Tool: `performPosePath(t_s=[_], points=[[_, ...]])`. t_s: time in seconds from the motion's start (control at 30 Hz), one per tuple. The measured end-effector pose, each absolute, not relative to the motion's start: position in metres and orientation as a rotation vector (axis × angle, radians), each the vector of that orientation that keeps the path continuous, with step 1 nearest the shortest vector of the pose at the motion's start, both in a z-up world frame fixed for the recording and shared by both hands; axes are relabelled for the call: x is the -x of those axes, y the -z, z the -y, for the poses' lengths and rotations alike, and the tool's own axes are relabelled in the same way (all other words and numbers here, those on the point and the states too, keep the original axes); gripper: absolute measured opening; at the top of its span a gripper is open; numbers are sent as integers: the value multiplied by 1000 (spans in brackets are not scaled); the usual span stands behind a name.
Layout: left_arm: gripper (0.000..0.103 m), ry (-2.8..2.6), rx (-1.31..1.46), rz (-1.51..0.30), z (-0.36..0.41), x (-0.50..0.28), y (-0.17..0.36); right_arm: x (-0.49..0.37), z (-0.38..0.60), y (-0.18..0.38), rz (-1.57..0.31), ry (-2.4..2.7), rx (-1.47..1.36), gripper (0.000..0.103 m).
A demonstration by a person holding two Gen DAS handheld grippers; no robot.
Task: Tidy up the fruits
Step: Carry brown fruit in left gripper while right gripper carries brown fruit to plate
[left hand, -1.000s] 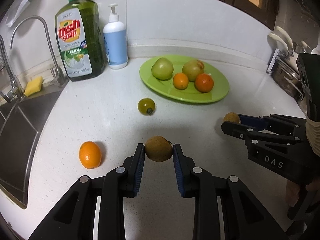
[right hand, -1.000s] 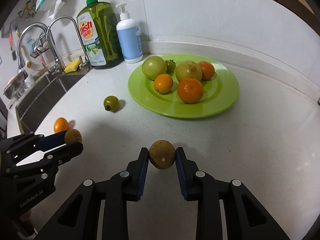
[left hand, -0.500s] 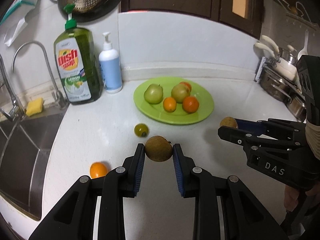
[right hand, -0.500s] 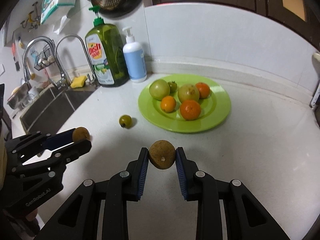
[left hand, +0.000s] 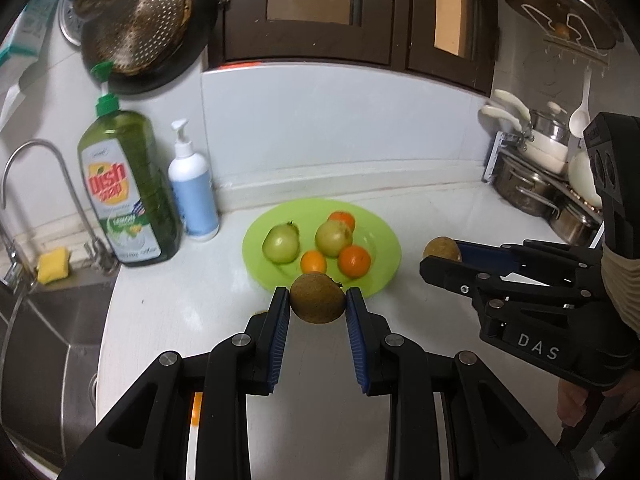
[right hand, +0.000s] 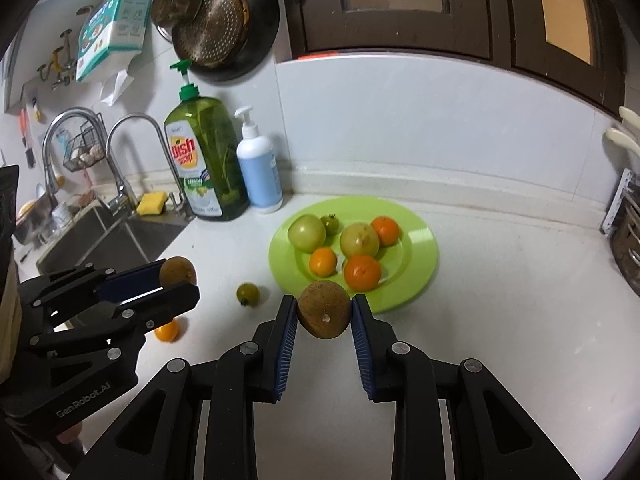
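Note:
My left gripper (left hand: 317, 299) is shut on a brown kiwi (left hand: 317, 297), held in the air above the white counter in front of the green plate (left hand: 384, 240). My right gripper (right hand: 324, 308) is shut on a second brown kiwi (right hand: 324, 309), also lifted, near the plate (right hand: 420, 240). The plate holds two green apples, several oranges and a small green tomato. On the counter lie a small green tomato (right hand: 247, 293) and an orange (right hand: 167, 330). Each gripper shows in the other's view: the right one (left hand: 440, 254) and the left one (right hand: 178, 276).
A green dish soap bottle (right hand: 204, 160) and a white-and-blue pump bottle (right hand: 258, 172) stand at the back wall. The sink (right hand: 104, 236) with its tap and a yellow sponge (right hand: 151, 202) lies to the left. Pots (left hand: 536, 184) stand at the right.
Both grippers have risen with their kiwis. The counter, the plate and the loose fruit have dropped lower and look smaller in both views.

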State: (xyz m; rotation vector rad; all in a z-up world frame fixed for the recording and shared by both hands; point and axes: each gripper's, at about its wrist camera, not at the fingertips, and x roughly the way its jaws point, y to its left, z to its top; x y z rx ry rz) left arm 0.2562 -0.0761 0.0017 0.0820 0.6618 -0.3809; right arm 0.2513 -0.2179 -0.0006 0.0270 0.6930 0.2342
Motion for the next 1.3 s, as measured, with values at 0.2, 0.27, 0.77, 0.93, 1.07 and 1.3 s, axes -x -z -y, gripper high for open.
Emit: performPosePath(t_s=[0.2, 0.27, 0.77, 0.93, 1.07, 1.3], points=[[29, 405, -79, -656, 79, -280, -11, -273, 219, -13, -669, -234, -33, 29], [29, 411, -82, -656, 81, -291, -13, -282, 218, -15, -665, -236, -27, 29], [29, 427, -108, -696, 91, -378, -6, -369, 222, -5, -705, -232, 3, 29], [29, 432, -128, -721, 97, -410, 6, -402, 226, 8, -740, -233, 2, 29], [29, 436, -139, -742, 102, -431, 16, -423, 228, 18, -762, -234, 2, 29], [29, 451, -147, -791, 110, -456, 37, -448, 227, 36, -797, -237, 0, 29]])
